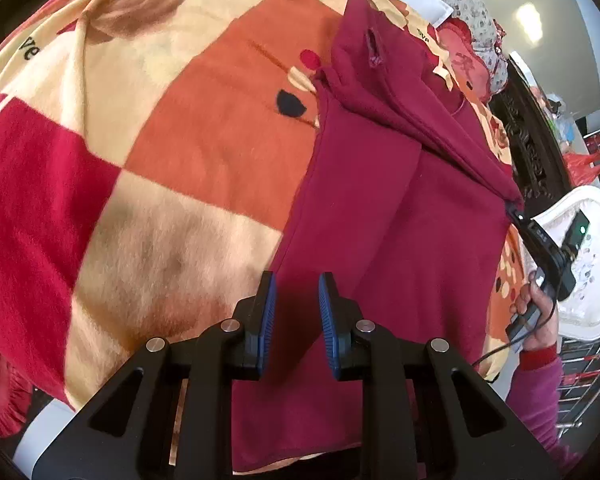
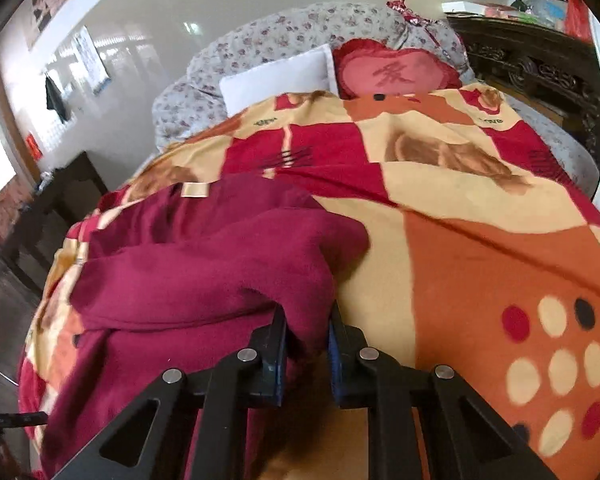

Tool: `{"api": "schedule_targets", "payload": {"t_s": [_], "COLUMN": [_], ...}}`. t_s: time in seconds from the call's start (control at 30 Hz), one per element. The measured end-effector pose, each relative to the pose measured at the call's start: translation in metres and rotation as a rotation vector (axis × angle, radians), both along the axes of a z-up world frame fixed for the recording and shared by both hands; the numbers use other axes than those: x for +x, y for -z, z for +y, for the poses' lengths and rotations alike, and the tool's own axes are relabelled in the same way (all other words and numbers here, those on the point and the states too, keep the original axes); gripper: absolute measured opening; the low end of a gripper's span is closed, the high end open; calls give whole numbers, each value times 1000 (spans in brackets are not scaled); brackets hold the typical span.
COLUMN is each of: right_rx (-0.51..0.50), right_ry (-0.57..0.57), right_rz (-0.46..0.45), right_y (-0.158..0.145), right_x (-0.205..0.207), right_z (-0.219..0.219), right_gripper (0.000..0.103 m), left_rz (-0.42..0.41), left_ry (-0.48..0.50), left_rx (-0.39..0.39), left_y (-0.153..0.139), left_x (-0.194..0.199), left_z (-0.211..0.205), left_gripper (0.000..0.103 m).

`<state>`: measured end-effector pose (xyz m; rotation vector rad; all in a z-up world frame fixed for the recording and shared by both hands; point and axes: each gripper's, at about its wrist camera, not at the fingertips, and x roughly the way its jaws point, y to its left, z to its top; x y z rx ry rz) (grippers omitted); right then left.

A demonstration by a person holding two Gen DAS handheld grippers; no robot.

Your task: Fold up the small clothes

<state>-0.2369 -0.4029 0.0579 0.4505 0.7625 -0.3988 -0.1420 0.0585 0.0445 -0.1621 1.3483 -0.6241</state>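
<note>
A maroon fleece garment (image 1: 400, 208) lies on a checked orange, red and cream blanket (image 1: 180, 160). My left gripper (image 1: 297, 280) hovers over the garment's near left edge. Its blue pads stand slightly apart and nothing is pinched between them. In the right wrist view, my right gripper (image 2: 307, 316) is shut on a bunched fold of the garment (image 2: 204, 268). The left wrist view shows the right gripper (image 1: 518, 210) at the far right, holding one edge of the garment raised so a flap hangs over the rest. A hand (image 1: 540, 316) in a pink sleeve holds it.
The blanket (image 2: 480, 240) covers a bed. At its head are a white pillow (image 2: 278, 78), a red heart cushion (image 2: 396, 70) and a floral quilt (image 2: 268, 36). Dark carved wood (image 2: 540, 68) runs along the right side, and a metal rack (image 1: 596, 152) stands beyond it. A dark table (image 2: 56, 200) stands left.
</note>
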Motion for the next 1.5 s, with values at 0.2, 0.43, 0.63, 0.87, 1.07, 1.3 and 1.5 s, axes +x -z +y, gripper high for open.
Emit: {"api": "schedule_targets", "payload": {"t_s": [0.2,0.43,0.63,0.87,1.07,1.3,1.5], "right_rx": [154,193,259,297,363,398,325], "right_ry": [15,-89,-220,-337,-455,-561,-541], "right_rz": [26,10,-5,11,-40,-37,17], "right_y": [23,-6,-18,-14,-16,1,40], "right_x": [-14,-64,-62,-37,22,101,165], "right_z": [-7,30,70,117,161,209,233], "right_gripper": [30,47,47,48,48,48,48], "left_rz": [-2,2,-8,-50,-42,-51,1], "left_ry": [2,-29,-20,34,18,-2,-61], "left_rx": [22,31,-21,4,-6,-24,-44], "left_y": [2,5,-3,-6,1,1,11], "left_x": [-1,3,0,-7,2,21,23], "left_z": [9,24,16,9,6,4,29], "left_gripper": [20,26,37,37,37,37,37]}}
